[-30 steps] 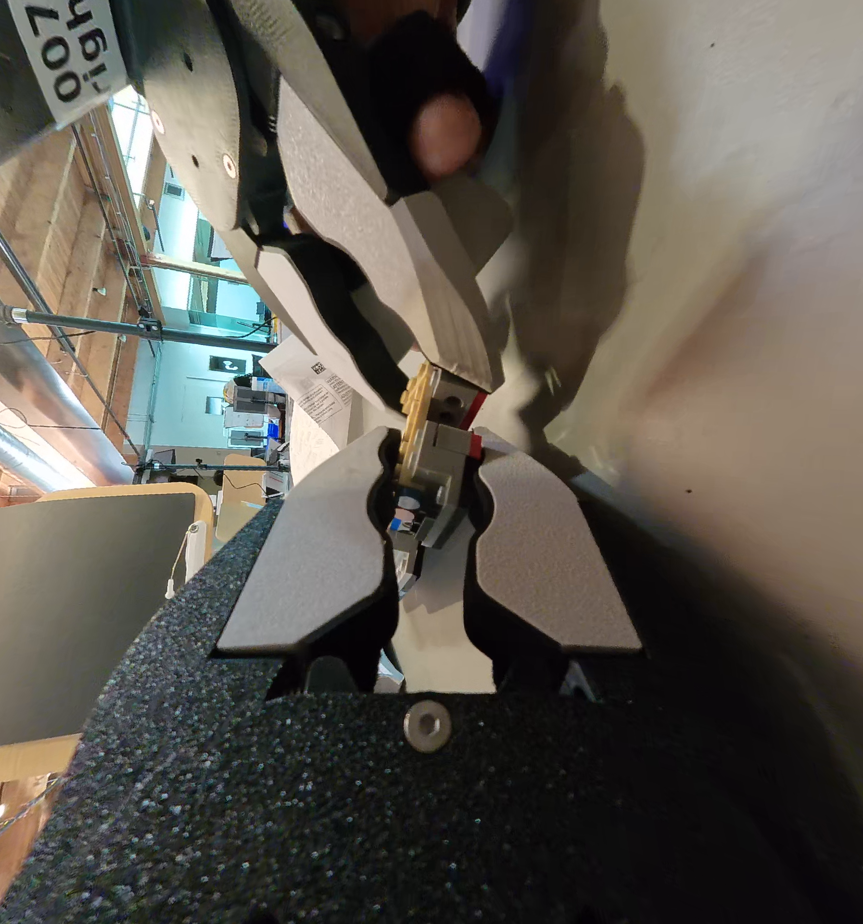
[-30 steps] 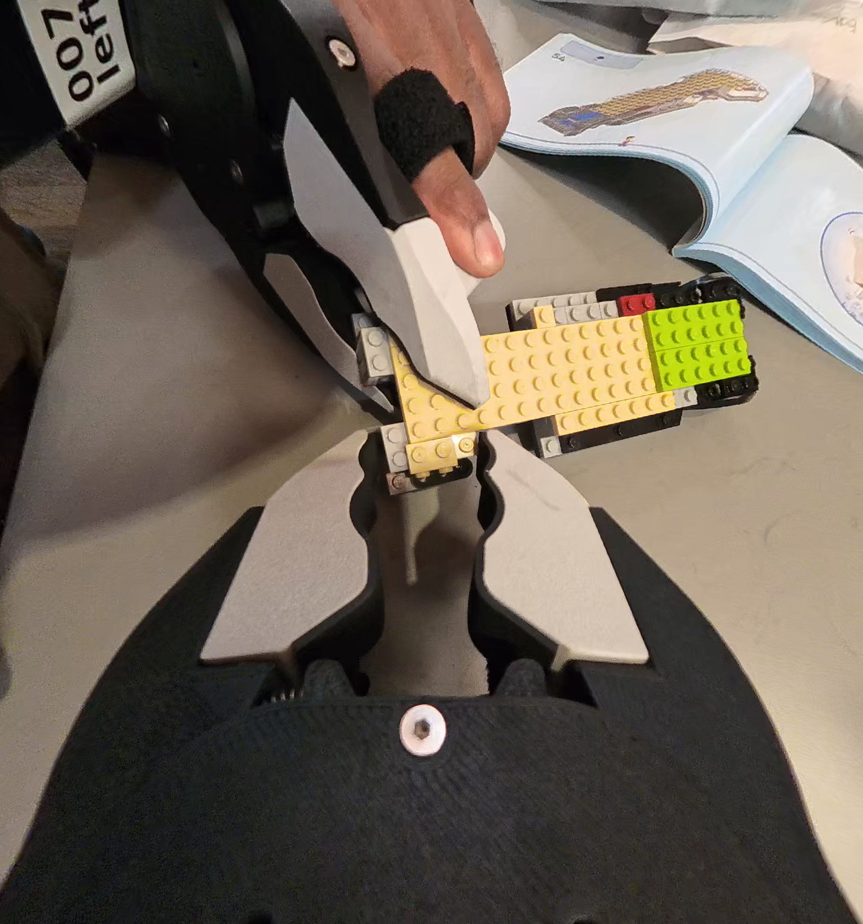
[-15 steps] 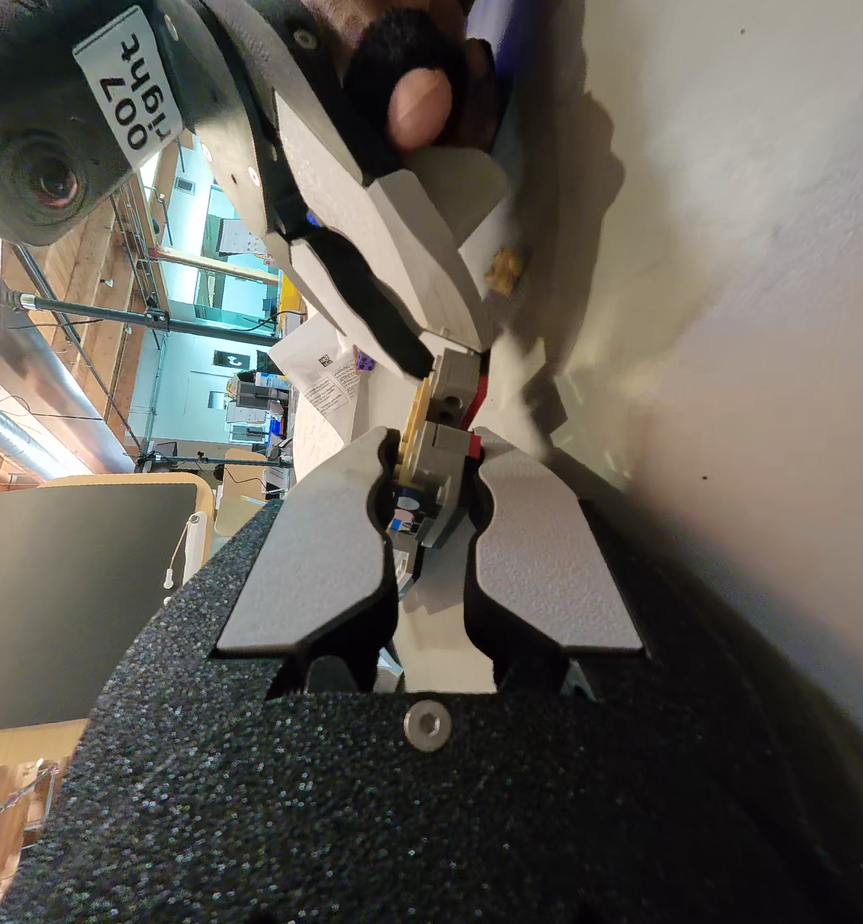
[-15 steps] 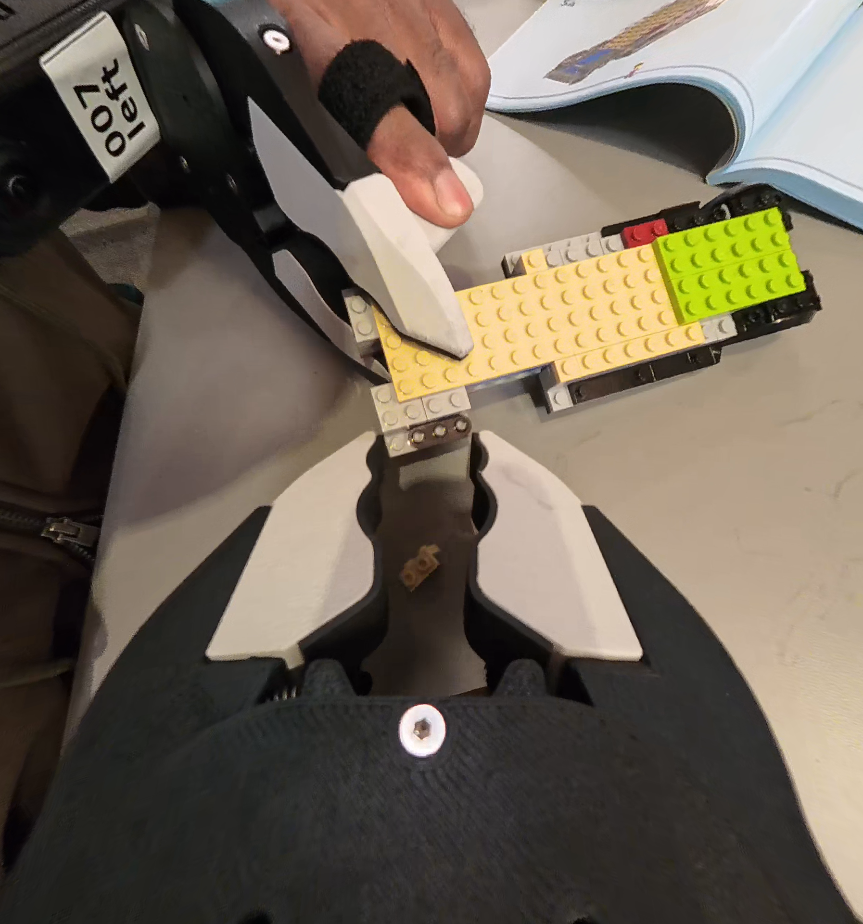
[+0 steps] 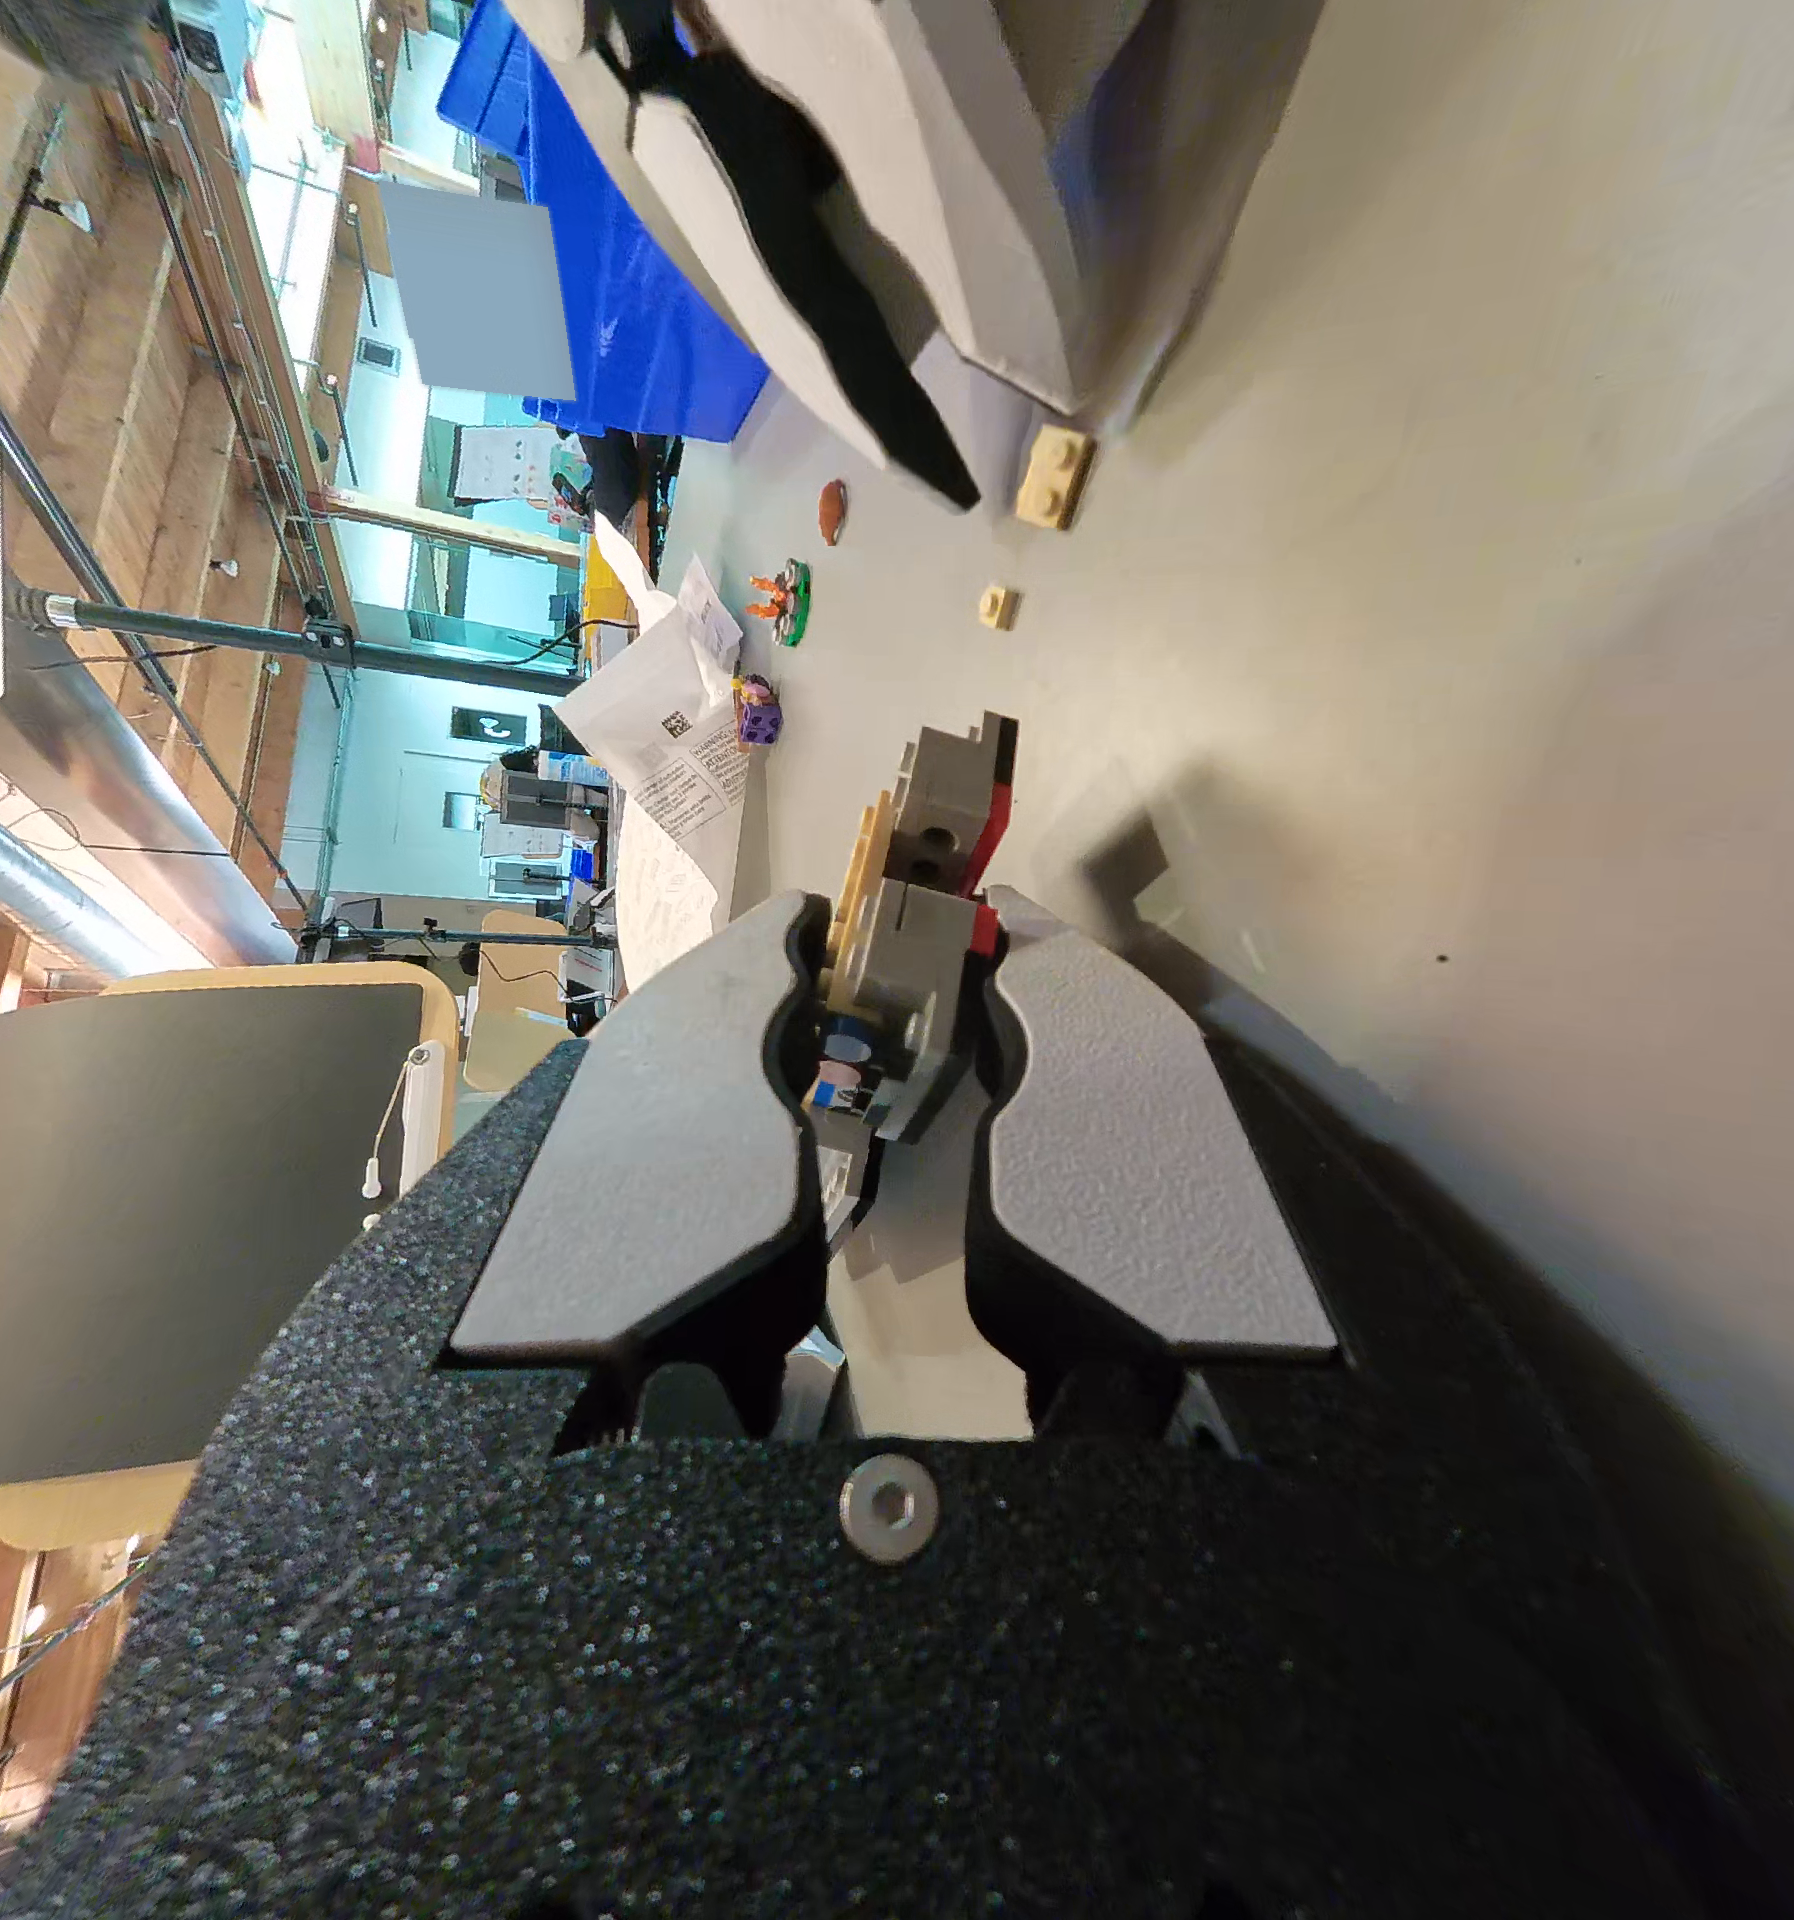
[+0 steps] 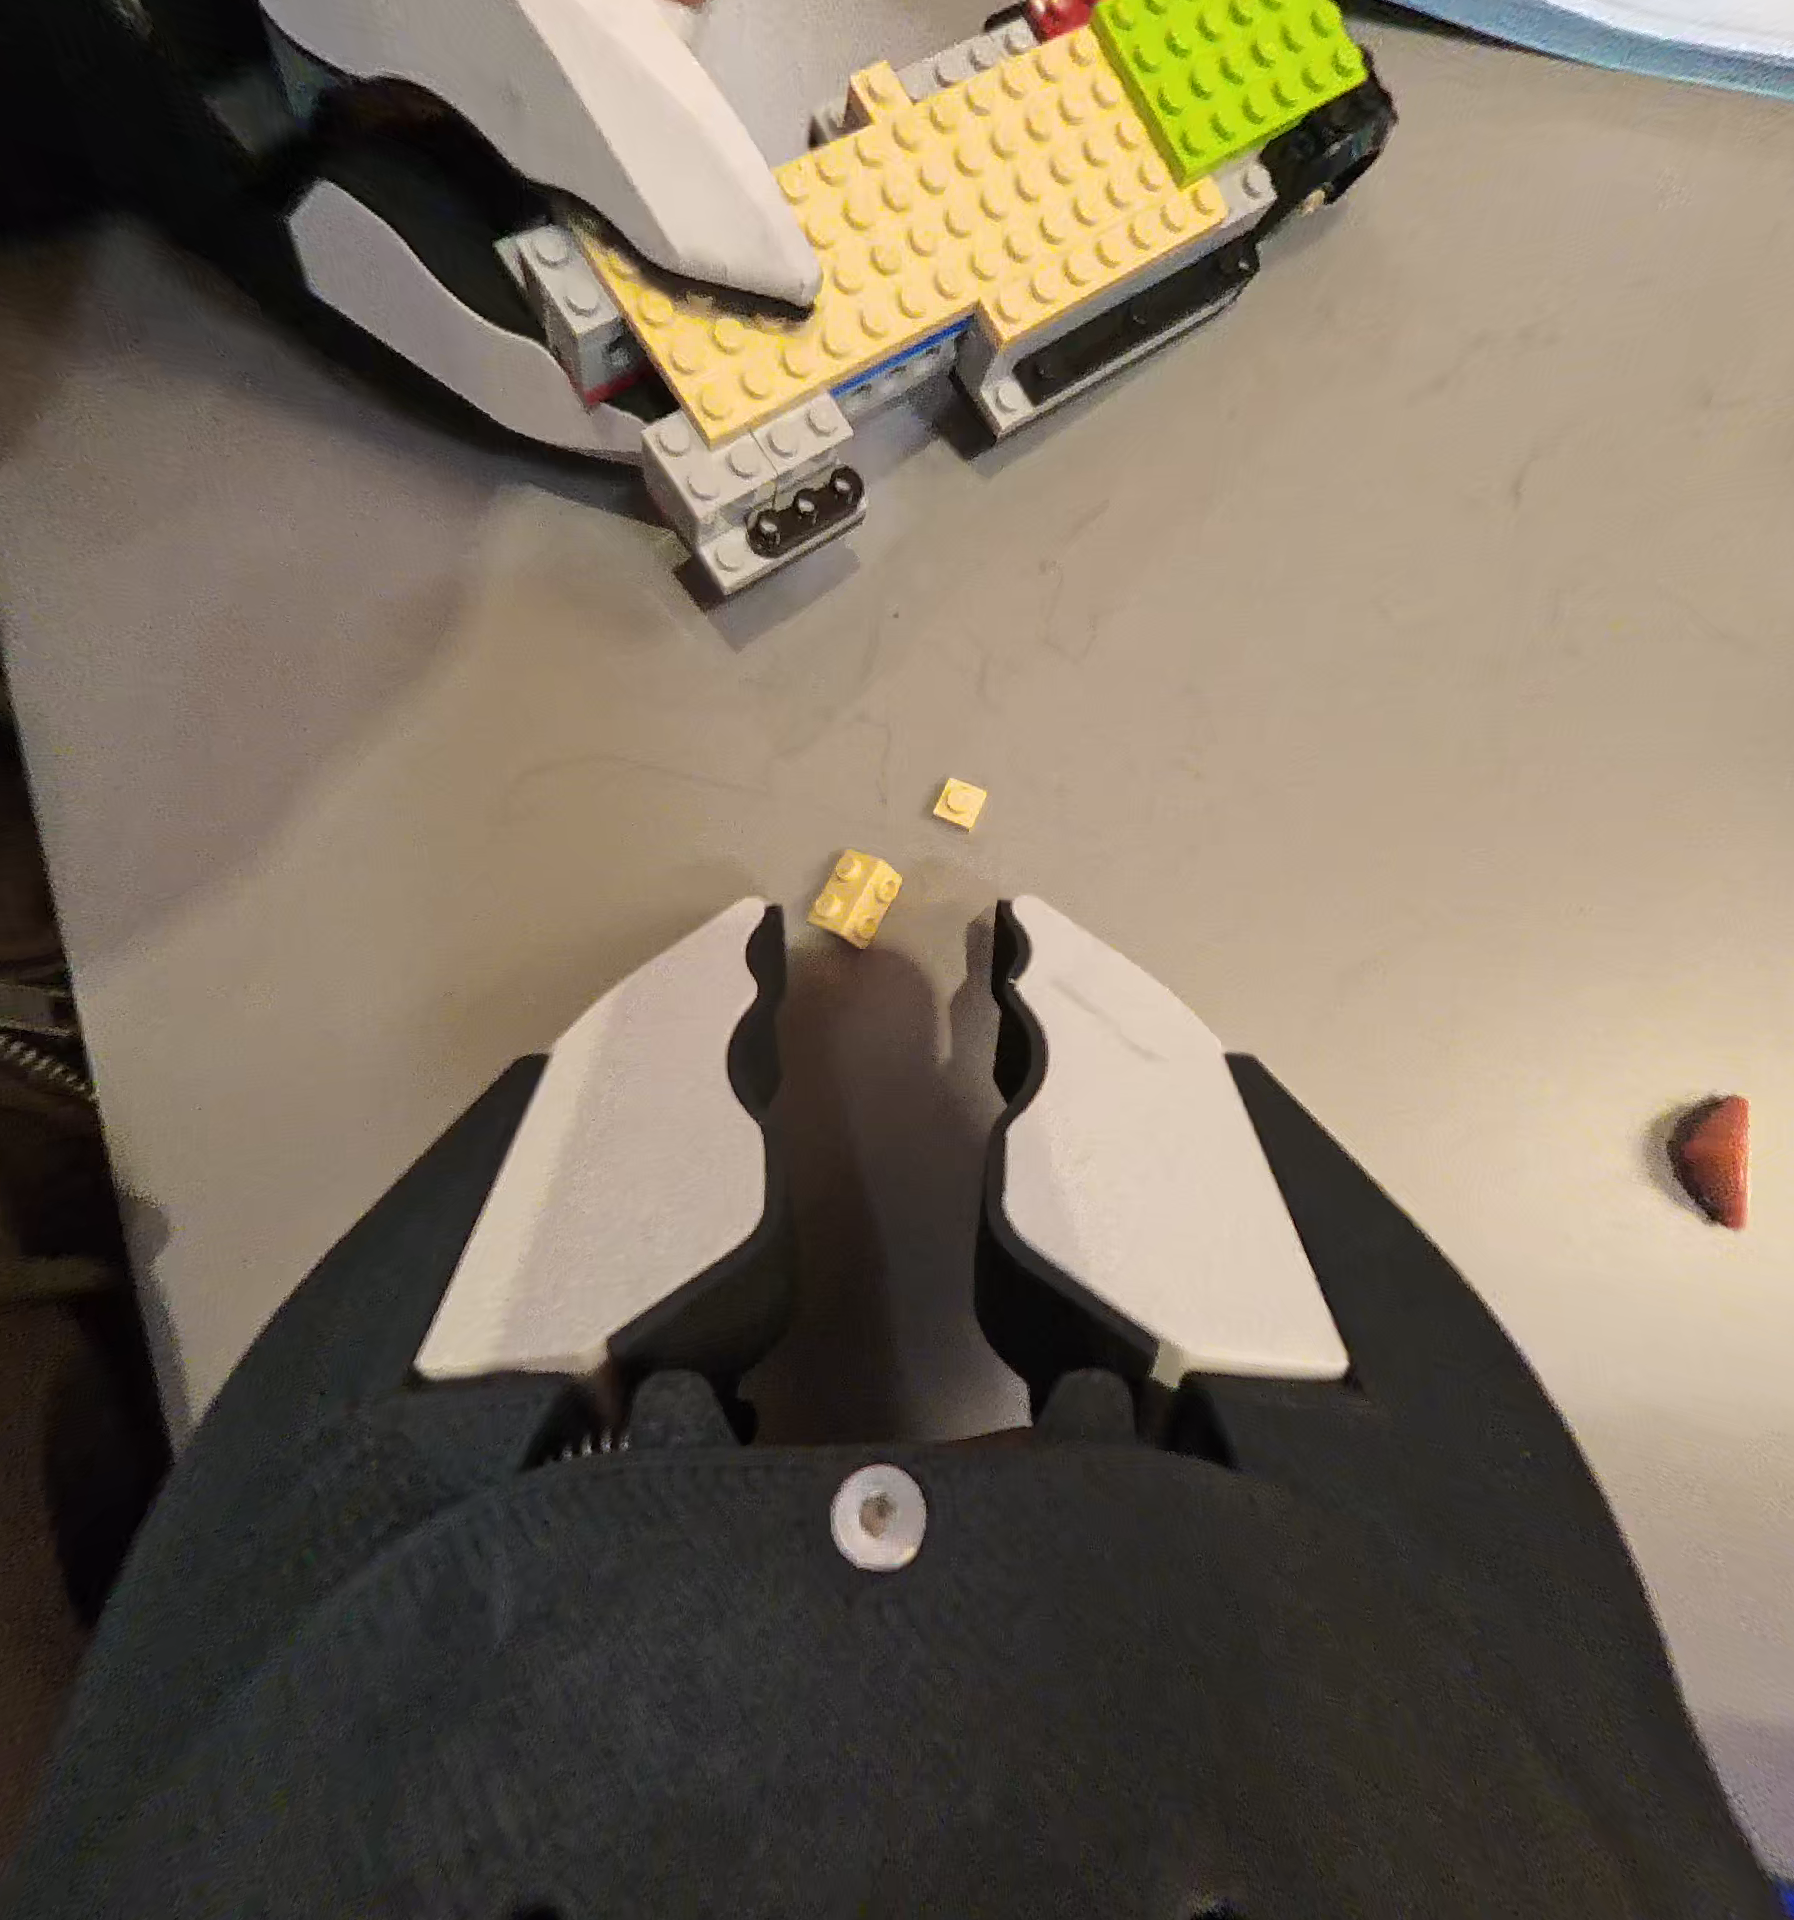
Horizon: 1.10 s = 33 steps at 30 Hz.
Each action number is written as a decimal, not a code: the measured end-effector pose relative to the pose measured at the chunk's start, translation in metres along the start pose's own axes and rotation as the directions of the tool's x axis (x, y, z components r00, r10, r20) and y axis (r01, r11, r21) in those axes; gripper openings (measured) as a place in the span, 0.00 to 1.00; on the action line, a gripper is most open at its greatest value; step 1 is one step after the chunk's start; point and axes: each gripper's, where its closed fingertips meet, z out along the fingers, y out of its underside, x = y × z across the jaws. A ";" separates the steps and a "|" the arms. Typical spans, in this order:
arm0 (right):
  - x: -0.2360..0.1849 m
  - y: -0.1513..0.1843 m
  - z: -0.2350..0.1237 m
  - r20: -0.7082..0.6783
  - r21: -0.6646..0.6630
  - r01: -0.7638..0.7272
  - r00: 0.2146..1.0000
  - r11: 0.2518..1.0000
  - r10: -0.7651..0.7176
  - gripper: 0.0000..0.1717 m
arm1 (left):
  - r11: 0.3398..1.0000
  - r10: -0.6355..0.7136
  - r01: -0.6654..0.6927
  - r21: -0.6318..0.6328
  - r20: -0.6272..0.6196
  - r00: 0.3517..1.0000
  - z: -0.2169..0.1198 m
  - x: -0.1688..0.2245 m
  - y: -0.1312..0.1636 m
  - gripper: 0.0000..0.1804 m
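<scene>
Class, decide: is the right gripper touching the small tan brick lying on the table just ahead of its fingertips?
Apart. The right wrist view shows the right gripper open, with bare table between its fingers and the small tan brick.

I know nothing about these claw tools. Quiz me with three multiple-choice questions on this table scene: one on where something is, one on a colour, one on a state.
1. Where does the small tan two-stud brick lie?
A. on the table just ahead of the right gripper's tips
B. on top of the brick model
C. on the booklet

2. What colour is the plate at the brick model's far end?
A. blue
B. lime green
C. orange

3. What is the left gripper doing?
A. open over bare table
B. clamped on the model's end
C. holding paper

Answers: 1 A, it lies apart from the model; 2 B, bright green studs; 3 B, both fingers press the model's sides.
</scene>
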 end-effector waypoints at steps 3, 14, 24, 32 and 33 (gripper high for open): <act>-0.006 0.001 0.005 -0.057 -0.033 0.032 0.998 0.999 -0.034 0.22 | 1.000 0.008 -0.008 -0.004 -0.001 1.000 0.001 0.001 -0.001 0.14; 0.020 -0.013 -0.037 -0.277 0.029 0.036 0.960 0.999 -0.027 0.07 | 1.000 0.010 -0.010 -0.003 0.005 1.000 -0.001 0.001 -0.005 0.14; 0.138 0.023 -0.241 -0.816 0.139 -0.104 0.551 0.985 0.173 0.15 | 1.000 -0.013 0.013 0.019 0.005 1.000 -0.003 -0.001 -0.011 0.14; 0.062 -0.027 -0.116 -0.443 0.210 -0.065 0.883 0.975 0.155 0.14 | 1.000 -0.008 0.008 0.015 0.009 1.000 -0.002 -0.001 -0.011 0.14; 0.048 -0.028 -0.090 -0.363 0.198 -0.089 0.919 0.976 0.157 0.14 | 1.000 -0.007 0.007 0.015 0.009 1.000 -0.002 -0.001 -0.011 0.14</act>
